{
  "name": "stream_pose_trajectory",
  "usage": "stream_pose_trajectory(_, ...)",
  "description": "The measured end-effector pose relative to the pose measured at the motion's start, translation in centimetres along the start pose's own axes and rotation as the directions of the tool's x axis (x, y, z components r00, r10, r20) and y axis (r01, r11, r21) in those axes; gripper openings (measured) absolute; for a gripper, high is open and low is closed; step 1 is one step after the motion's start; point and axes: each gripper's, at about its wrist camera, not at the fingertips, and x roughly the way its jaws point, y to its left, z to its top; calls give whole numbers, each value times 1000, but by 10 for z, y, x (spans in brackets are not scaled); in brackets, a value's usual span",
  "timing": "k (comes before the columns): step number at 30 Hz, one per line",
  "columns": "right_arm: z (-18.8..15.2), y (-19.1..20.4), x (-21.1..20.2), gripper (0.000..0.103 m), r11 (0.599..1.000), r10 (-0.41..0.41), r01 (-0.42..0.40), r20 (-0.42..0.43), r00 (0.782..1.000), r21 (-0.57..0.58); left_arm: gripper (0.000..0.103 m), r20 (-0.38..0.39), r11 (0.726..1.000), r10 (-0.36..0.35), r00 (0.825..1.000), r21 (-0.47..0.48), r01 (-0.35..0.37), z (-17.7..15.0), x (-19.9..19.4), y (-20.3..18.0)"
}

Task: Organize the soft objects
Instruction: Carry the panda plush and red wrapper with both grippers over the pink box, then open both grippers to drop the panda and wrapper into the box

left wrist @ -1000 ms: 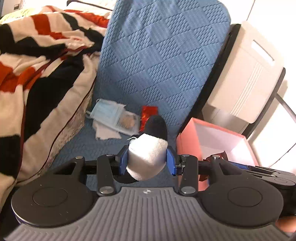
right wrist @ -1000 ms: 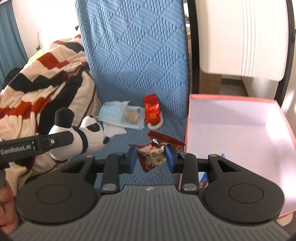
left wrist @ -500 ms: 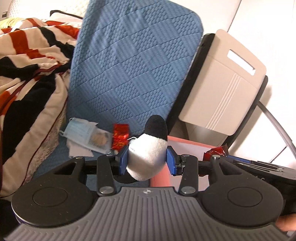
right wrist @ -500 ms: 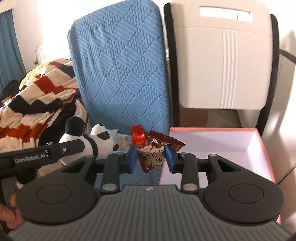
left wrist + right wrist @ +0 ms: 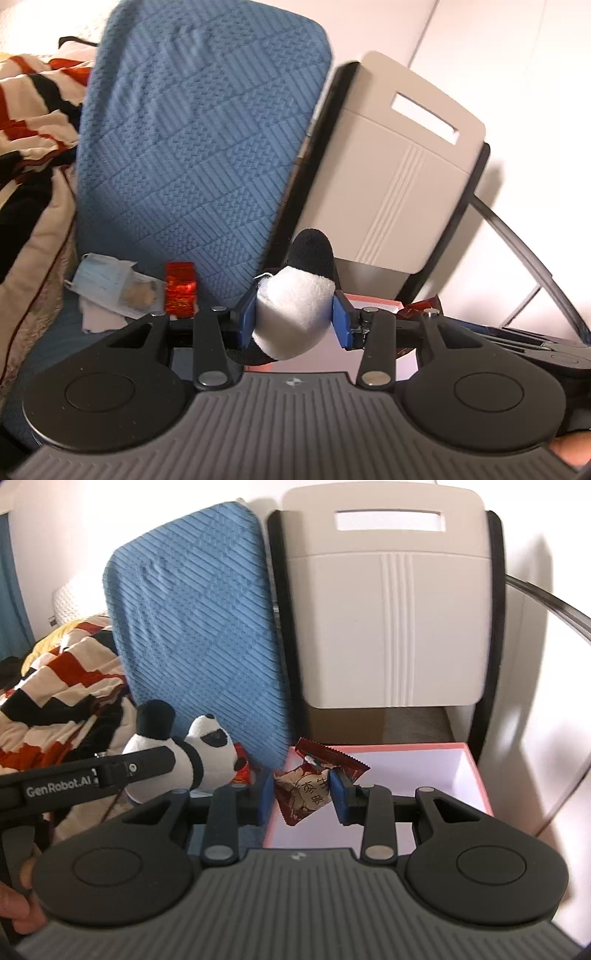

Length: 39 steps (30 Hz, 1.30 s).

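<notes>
My left gripper [image 5: 294, 320] is shut on a black-and-white panda plush [image 5: 295, 310], its blue pads pressed into the white body. In the right wrist view the same panda plush [image 5: 207, 753] hangs at left, held above the blue seat. My right gripper [image 5: 302, 794] is shut on a red-brown snack packet [image 5: 306, 786], which hangs over the near left corner of the pink box [image 5: 476, 775]. The box's white inside shows nothing but the packet's shadow. A tip of that packet [image 5: 419, 306] shows at right in the left wrist view.
A blue quilted seat cushion [image 5: 192, 155] stands upright, with a face mask packet [image 5: 107, 288] and a red wrapper [image 5: 180, 288] at its foot. A striped blanket [image 5: 55, 694] lies to the left. A beige chair back [image 5: 391, 627] rises behind the box.
Both grippers have risen and swung right with their loads. The packet now hangs over the box's corner, and the panda has come closer to the box. Neither grip has changed.
</notes>
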Motion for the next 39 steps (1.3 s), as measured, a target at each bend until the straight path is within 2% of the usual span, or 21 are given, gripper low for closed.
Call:
stream_pose_trajectory(9, -32, -51, 16, 37, 996, -69, 74, -79, 994, 54, 48, -80, 1000, -1, 997, 30, 3, -21, 41, -25)
stream_pose_trajectory(19, -73, -96, 50, 36, 986, -104, 128, -208, 973, 105, 48, -166, 998, 15, 986, 69, -3, -48, 83, -42)
stream_pose_trajectory(24, -92, -109, 65, 36, 982, -110, 145, -263, 959, 118, 48, -215, 997, 16, 977, 80, 1, -62, 103, -47)
stream_pose_trajectory(29, -109, -119, 76, 37, 979, -109, 157, -314, 943, 132, 48, -283, 996, 16, 959, 88, 9, -79, 122, -48)
stream_pose_trajectory(36, -110, -123, 79, 38, 977, -99, 154, -324, 941, 148, 50, -271, 996, 35, 962, 93, -10, -83, 121, -48)
stream_pose_trajectory(38, -110, -127, 78, 38, 974, -107, 166, -333, 937, 156, 55, -260, 995, 44, 965, 101, -19, -81, 118, -48)
stream_pose_trajectory(39, -110, -127, 77, 42, 972, -114, 175, -336, 935, 157, 61, -256, 995, 40, 966, 98, -15, -80, 116, -48)
